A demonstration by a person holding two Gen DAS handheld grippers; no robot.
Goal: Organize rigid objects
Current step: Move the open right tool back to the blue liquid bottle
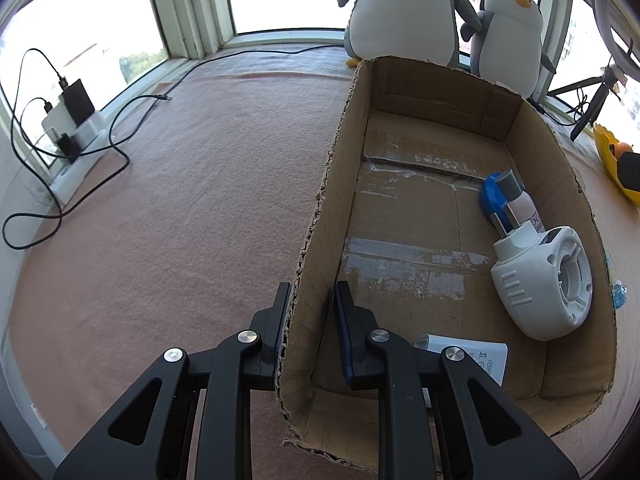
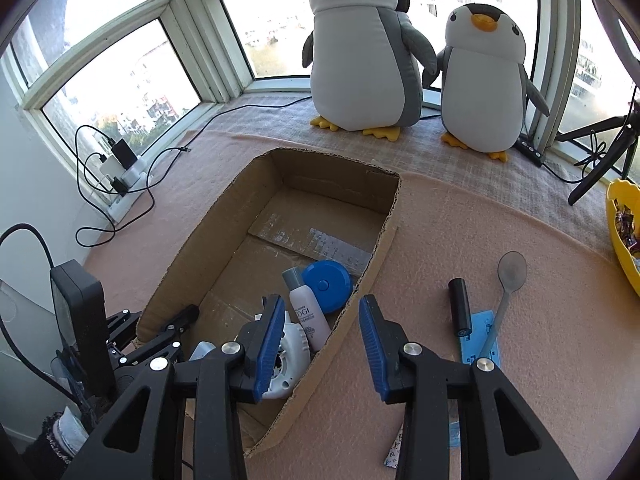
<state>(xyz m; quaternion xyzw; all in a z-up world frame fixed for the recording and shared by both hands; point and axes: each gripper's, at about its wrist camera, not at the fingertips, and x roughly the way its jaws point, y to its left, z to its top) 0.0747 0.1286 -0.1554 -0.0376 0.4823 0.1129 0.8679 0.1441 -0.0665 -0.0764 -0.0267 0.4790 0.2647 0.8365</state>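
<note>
My left gripper is shut on the near left wall of the open cardboard box. Inside the box lie a white round device, a white bottle with a grey cap, a blue disc and a white adapter. My right gripper hangs open above the box's right wall, with nothing between its blue pads. To its right on the pink blanket lie a black cylinder, a grey spoon and a blue card.
Two plush penguins stand by the window behind the box. A power strip with chargers and trailing cables sits at the left. At the right are a yellow bowl and a black tripod.
</note>
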